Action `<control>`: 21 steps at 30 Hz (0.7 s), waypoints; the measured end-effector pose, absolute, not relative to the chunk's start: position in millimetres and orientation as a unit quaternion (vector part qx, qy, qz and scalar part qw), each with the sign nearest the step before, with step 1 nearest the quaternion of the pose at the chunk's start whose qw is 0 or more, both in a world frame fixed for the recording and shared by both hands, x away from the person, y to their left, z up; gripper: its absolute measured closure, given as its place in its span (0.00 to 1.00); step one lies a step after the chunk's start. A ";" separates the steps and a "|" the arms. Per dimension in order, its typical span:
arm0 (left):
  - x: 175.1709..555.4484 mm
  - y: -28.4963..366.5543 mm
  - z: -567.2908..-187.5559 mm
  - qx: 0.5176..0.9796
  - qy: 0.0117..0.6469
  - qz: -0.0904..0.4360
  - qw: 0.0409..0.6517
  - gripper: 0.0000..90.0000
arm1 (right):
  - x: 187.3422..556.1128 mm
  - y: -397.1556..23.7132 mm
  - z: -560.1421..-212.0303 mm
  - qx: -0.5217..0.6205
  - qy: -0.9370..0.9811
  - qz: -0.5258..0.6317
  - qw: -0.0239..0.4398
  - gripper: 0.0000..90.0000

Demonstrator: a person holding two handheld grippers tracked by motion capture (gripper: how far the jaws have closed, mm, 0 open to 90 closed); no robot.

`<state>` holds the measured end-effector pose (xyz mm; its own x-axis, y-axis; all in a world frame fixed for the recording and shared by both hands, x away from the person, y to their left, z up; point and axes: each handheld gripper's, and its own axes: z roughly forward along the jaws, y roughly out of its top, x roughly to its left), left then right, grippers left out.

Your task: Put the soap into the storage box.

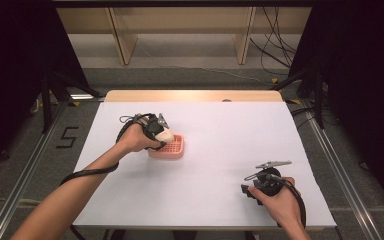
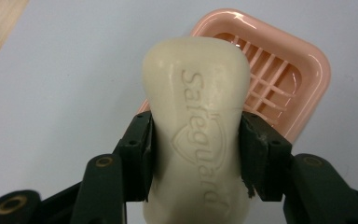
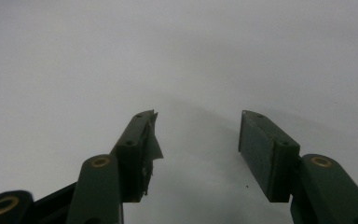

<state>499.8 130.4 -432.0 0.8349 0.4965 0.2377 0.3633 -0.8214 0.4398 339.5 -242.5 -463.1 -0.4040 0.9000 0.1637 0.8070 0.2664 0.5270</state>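
Observation:
A cream bar of soap (image 2: pixel 196 107), stamped with a brand name, is clamped between the jaws of my left gripper (image 2: pixel 195 140). It hangs just over the near left rim of a pink slatted soap dish (image 2: pixel 307 65). From above, the left gripper (image 1: pixel 159 131) holds the soap (image 1: pixel 165 135) at the left edge of the dish (image 1: pixel 176 148), left of the table's middle. My right gripper (image 1: pixel 250 191) rests low near the front right of the table, and its jaws stand open over bare white surface (image 3: pixel 198 140).
The table is covered by a white sheet (image 1: pixel 220 130), with a wooden strip (image 1: pixel 195 95) at its far edge. Metal floor rails run along both sides. Cables lie on the floor behind the table, under a wooden shelf frame.

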 end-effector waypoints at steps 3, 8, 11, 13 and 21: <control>500.5 130.3 -433.1 0.938 0.230 0.172 0.192 0.54 | 339.3 -241.4 -462.4 0.545 0.788 0.275 0.082 0.52; 501.9 130.1 -433.8 0.938 0.230 0.172 0.191 0.54 | 339.6 -242.5 -463.0 0.539 0.792 0.275 0.083 0.52; 502.7 129.8 -434.5 0.940 0.228 0.171 0.190 0.54 | 339.2 -241.6 -462.6 0.545 0.788 0.274 0.082 0.52; 502.7 129.4 -434.6 0.940 0.228 0.171 0.189 0.54 | 339.4 -241.7 -462.5 0.545 0.788 0.274 0.081 0.52; 504.6 128.8 -436.4 0.942 0.226 0.167 0.182 0.54 | 339.5 -241.8 -463.0 0.545 0.788 0.275 0.080 0.52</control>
<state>504.6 128.8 -436.4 0.8417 0.4872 0.2328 0.3652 -0.8312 0.4192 339.5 -241.8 -463.0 -0.3925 0.9031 0.1741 0.8153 0.2540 0.5204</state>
